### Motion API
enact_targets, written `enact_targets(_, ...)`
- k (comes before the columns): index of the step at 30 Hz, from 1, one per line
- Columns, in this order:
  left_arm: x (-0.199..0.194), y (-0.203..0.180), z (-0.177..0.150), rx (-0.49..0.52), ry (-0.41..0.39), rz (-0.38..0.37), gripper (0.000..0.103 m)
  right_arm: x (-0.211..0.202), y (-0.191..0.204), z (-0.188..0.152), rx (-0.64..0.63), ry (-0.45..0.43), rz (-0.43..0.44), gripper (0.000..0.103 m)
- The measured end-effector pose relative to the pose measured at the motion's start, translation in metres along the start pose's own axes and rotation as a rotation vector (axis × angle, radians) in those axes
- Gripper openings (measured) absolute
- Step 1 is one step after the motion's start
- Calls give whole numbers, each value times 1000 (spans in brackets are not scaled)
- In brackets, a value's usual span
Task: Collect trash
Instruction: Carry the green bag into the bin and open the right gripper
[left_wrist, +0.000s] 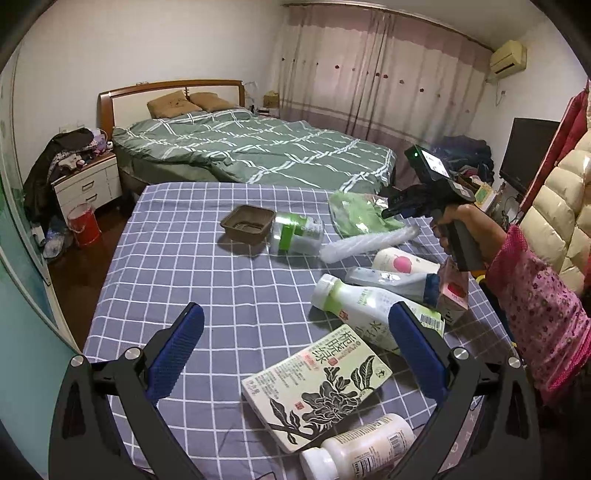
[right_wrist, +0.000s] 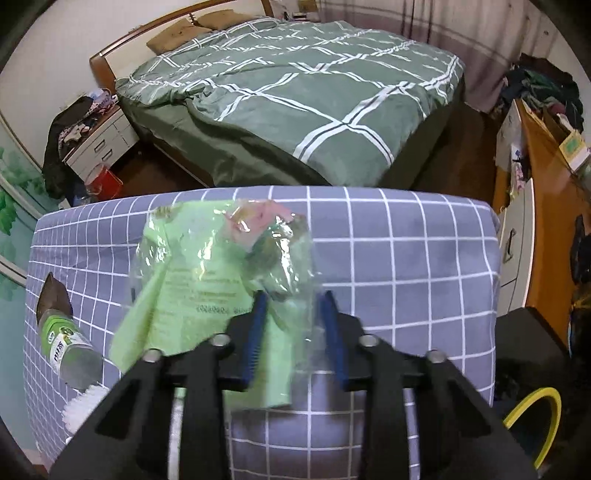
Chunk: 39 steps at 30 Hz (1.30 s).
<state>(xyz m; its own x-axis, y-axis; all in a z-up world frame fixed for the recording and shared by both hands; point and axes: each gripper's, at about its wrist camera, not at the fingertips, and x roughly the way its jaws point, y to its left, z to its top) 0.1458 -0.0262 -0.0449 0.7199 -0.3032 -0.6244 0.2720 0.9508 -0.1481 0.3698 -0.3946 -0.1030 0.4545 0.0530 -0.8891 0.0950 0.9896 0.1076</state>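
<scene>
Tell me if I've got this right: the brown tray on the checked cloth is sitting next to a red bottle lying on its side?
Not quite. The brown tray does sit on the checked cloth, but the bottle lying beside it is clear plastic with a green label, not red. The left wrist view shows it plainly.

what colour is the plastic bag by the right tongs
Light green under clear plastic, clearest in the right wrist view.

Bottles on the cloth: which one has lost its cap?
The clear bottle with the green label beside the brown tray; the white bottles keep white caps.
</scene>
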Motion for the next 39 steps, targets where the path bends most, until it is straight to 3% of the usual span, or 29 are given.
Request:
enact_targets(5,2,-4,-1,-8,8,-12,98,-31,0,-8,6,-80,41,7)
enact_targets(15,-2,-26,-1,32,4,-50,98,-140,-41,-38,89,-290,109,6)
enact_targets(22,-5,-41,0,52,-1,-77,98,-197,-114,-98,195,-382,48,6)
enact_targets(28,-5,-50,-2,56,-3,-102,98,-204,-189,-166,339,-383,-72,6)
enact_targets(33,-1,-59,-4,72,9,-119,98,-186,-247,-219,474,-337,-163,6)
enact_targets(36,0,-66,-6,85,14,-125,98,-172,-264,-239,508,-309,-230,6)
enact_targets(39,0,-70,-7,95,16,-124,98,-157,-279,-251,541,-282,-239,6)
